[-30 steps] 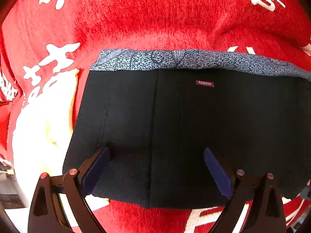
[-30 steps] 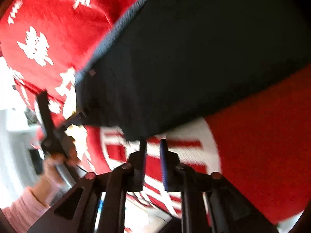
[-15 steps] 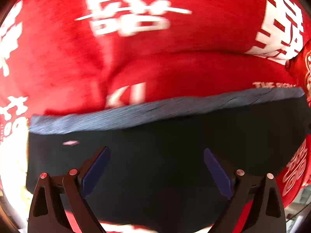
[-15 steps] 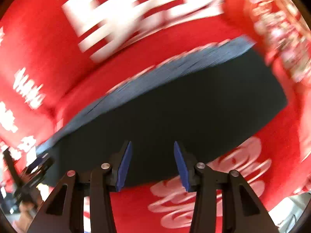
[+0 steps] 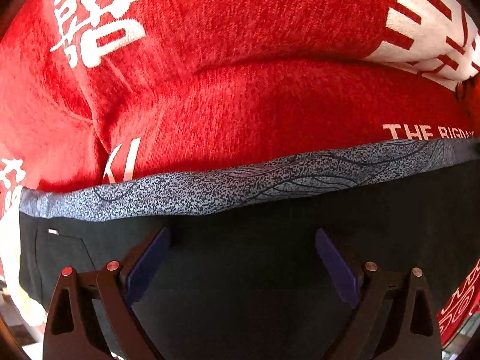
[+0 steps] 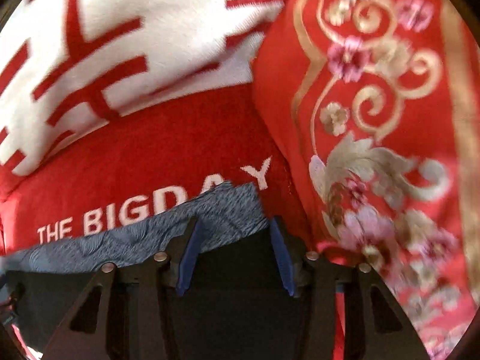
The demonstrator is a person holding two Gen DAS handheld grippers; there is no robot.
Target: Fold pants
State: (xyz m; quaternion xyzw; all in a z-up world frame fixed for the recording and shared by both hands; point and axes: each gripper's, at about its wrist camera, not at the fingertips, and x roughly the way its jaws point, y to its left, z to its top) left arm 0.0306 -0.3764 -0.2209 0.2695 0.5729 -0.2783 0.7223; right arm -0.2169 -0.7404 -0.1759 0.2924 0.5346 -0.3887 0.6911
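The supporting surface is a red plush blanket [image 5: 240,96] printed with large white characters and white Latin lettering; in the right wrist view [image 6: 144,162] the lettering reads "THE BIGDAY". The blanket shows soft folds and ridges. Lying directly on it are the pants [image 5: 240,240], folded flat: black fabric with a blue-grey speckled band along the 12 o'clock edge. In the right wrist view the pants [image 6: 240,270] occupy the 6 o'clock area, and the band partly covers the lettering. At 3 o'clock there, a red embroidered fabric [image 6: 375,120] with gold scrolls and pink flowers lies beside the blanket, close to the corner of the pants.
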